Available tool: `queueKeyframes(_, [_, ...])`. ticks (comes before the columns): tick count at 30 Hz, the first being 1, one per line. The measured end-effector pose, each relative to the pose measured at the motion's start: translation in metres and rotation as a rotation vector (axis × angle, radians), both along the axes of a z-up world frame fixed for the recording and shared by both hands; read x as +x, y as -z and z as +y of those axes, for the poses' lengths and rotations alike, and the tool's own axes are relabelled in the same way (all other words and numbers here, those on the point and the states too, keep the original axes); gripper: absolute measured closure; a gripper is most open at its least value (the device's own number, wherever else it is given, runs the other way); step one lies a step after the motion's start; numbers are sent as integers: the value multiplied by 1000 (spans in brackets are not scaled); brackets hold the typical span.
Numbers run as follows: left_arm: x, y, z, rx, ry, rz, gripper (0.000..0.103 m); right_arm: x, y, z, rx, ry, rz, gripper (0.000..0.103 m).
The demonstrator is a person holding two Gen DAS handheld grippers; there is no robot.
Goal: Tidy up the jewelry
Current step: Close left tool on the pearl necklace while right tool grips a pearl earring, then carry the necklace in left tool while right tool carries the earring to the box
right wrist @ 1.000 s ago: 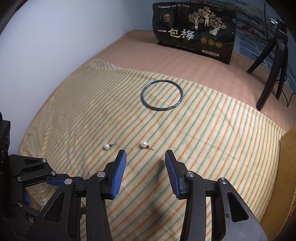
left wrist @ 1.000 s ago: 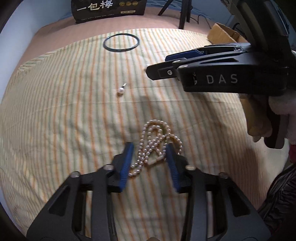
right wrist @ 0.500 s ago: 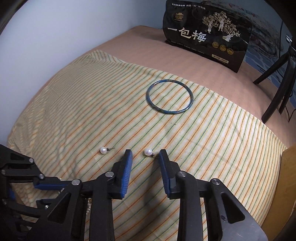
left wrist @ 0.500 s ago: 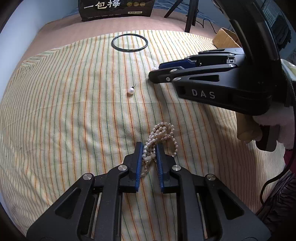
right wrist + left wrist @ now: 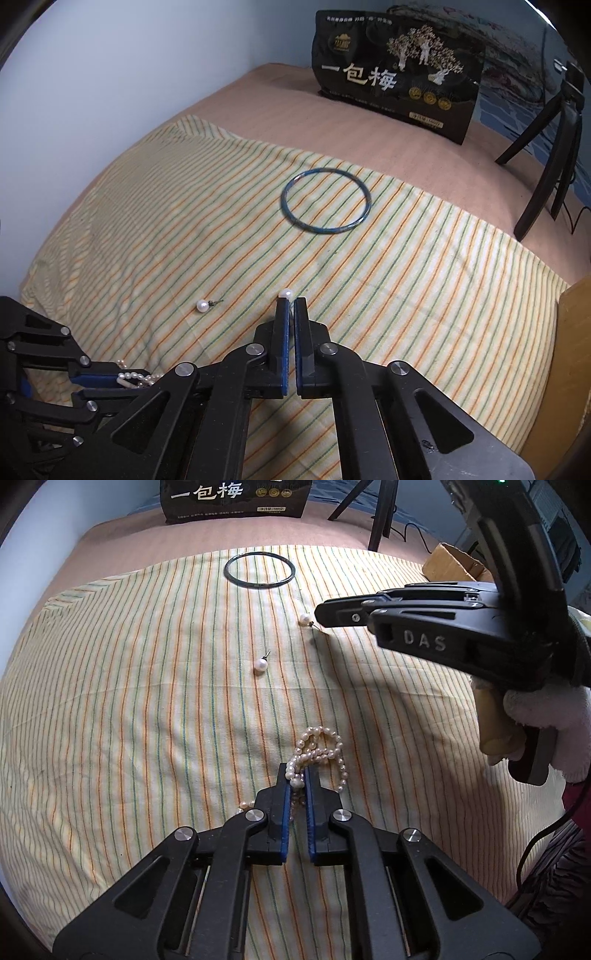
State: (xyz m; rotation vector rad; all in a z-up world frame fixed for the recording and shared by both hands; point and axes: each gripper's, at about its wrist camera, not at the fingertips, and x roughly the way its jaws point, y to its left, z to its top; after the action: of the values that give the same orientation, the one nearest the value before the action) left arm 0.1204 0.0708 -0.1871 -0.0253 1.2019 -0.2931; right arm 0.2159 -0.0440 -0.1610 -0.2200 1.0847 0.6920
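Reading "一包梅" – black bag [image 5: 397,79], "DAS" – hand-held gripper [image 5: 320,616]

Soft daylight, faint shadows, sharp focus, fisheye-curved dark corners

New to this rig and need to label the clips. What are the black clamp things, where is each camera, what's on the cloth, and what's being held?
No robot here: a person carries a hand-held gripper in each hand, each with a fisheye camera looking along its blue-padded fingers.

Left view: the left hand-held gripper is shut on a tangled pearl necklace.

Right view: the right hand-held gripper is shut at a pearl earring, apparently pinching its post, which is hidden.

Lying free on the striped cloth: a second pearl earring and a dark blue-green bangle. Behind stand a black printed bag and a small tripod.
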Motion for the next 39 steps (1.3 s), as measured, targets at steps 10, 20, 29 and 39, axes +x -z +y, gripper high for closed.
queueKeyframes(10, [-2,-1,-4,3,-2,1,98,0,-3,6,9,-25,-6,88])
queueKeyframes(20, [0,-1,-5,1,-5,1,98,3,12,13,-24,-41,-24,96])
queueKeyframes(29, [2,-27,-6,-49,-23,-61,98,-4,-9,3,-5,-6,-49,96])
queueKeyframes(39, [1,-73,-10,-123,-50,-165,98,-25,-63,-28,67,55,-95,96])
